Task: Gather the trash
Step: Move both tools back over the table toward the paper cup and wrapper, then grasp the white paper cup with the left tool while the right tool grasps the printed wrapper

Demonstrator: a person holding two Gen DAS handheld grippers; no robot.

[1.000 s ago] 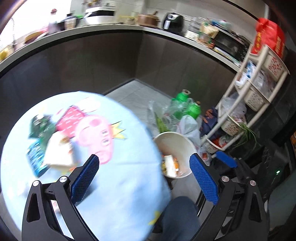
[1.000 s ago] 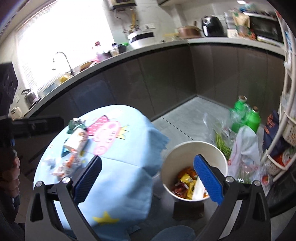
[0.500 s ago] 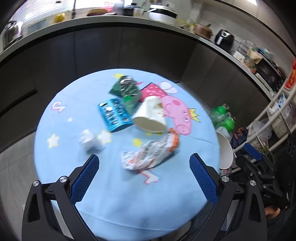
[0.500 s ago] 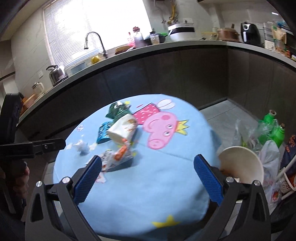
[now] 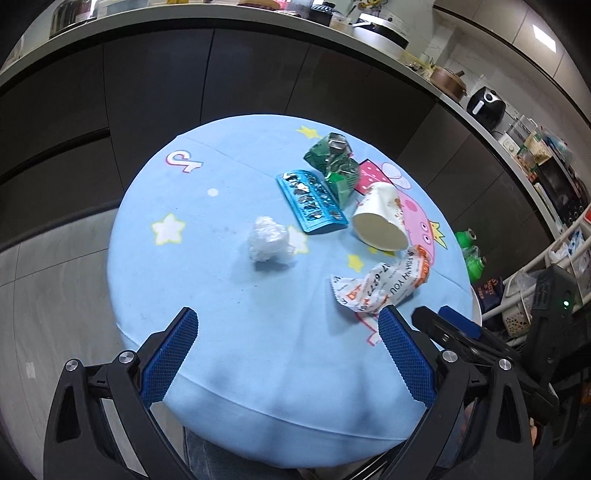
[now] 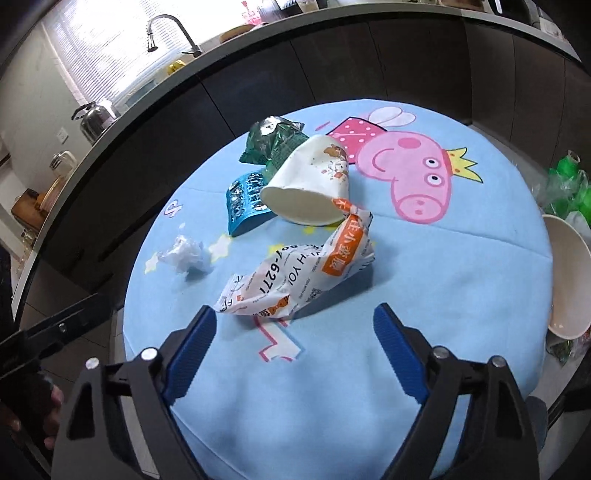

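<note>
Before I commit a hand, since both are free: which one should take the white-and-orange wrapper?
Right, probably. The right tool is open with the wrapper just ahead between its fingers; for the left tool it lies off to the right.

Round table (image 5: 229, 325), blue cartoon-pig cloth; behind table: dark cabinets, kettle (image 6: 96, 117), faucet (image 6: 168, 31), air fryer (image 5: 485, 105).

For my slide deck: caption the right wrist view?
Open right tool hovers before a crumpled wrapper and tipped paper cup on the tablecloth.

Window glare, sharp, fisheye-warped edges
</note>
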